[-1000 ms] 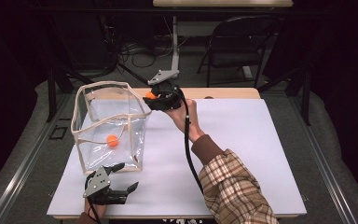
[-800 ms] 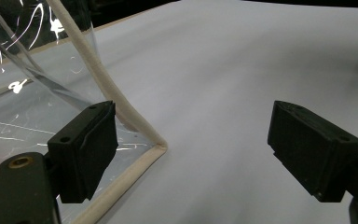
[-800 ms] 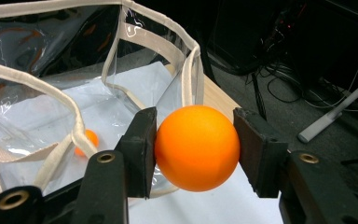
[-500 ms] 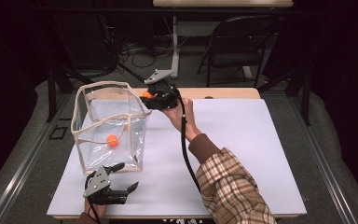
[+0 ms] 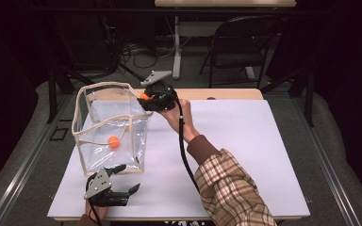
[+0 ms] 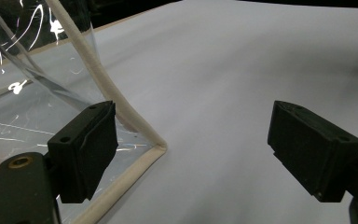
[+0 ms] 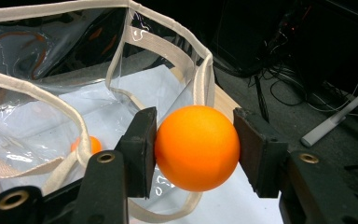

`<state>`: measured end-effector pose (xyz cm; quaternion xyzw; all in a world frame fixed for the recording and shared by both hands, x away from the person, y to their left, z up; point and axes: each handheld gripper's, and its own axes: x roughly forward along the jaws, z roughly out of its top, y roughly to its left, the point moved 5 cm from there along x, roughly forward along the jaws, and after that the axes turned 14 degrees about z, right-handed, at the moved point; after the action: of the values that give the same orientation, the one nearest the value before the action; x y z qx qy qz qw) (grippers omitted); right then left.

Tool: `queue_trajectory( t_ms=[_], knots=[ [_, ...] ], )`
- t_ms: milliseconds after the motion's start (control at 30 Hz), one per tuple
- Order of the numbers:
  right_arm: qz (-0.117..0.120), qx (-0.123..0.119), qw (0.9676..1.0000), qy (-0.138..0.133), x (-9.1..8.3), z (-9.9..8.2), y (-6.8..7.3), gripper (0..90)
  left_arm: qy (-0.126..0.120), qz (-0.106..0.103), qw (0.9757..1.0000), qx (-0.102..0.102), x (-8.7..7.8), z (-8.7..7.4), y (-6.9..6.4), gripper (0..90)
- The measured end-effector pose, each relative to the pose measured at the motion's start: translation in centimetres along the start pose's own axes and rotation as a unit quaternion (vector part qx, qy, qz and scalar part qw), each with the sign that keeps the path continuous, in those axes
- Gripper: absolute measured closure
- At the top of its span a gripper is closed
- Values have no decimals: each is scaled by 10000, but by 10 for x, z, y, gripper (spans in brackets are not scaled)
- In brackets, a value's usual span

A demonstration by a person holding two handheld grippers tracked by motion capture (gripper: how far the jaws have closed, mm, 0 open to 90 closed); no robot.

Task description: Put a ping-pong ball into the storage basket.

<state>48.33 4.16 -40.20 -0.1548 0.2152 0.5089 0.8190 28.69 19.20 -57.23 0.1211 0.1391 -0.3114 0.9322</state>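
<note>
A smooth orange ball [image 7: 197,147] sits at the centre of the right gripper view, pinched on both sides between the right gripper's [image 5: 147,99] pads; in the high view it shows left of centre, at the rim of a clear plastic bag [image 5: 94,157] with cream fabric trim. The bag stands upright and open on the white counter [image 5: 245,155]. A second orange ball [image 5: 113,141] lies on its floor.

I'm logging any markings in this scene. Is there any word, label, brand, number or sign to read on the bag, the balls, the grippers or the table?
None: no readable text on the clear bag, orange ball, right gripper, left gripper or white table.
</note>
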Motion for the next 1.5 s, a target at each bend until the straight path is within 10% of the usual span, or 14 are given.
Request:
queue_trajectory(
  t_ms=[1500],
  knots=[
    [261, 68, 9996, -20, 26, 12, 14, 507, 0, -16, 10000, -6, 0, 0, 0, 159]
  ],
)
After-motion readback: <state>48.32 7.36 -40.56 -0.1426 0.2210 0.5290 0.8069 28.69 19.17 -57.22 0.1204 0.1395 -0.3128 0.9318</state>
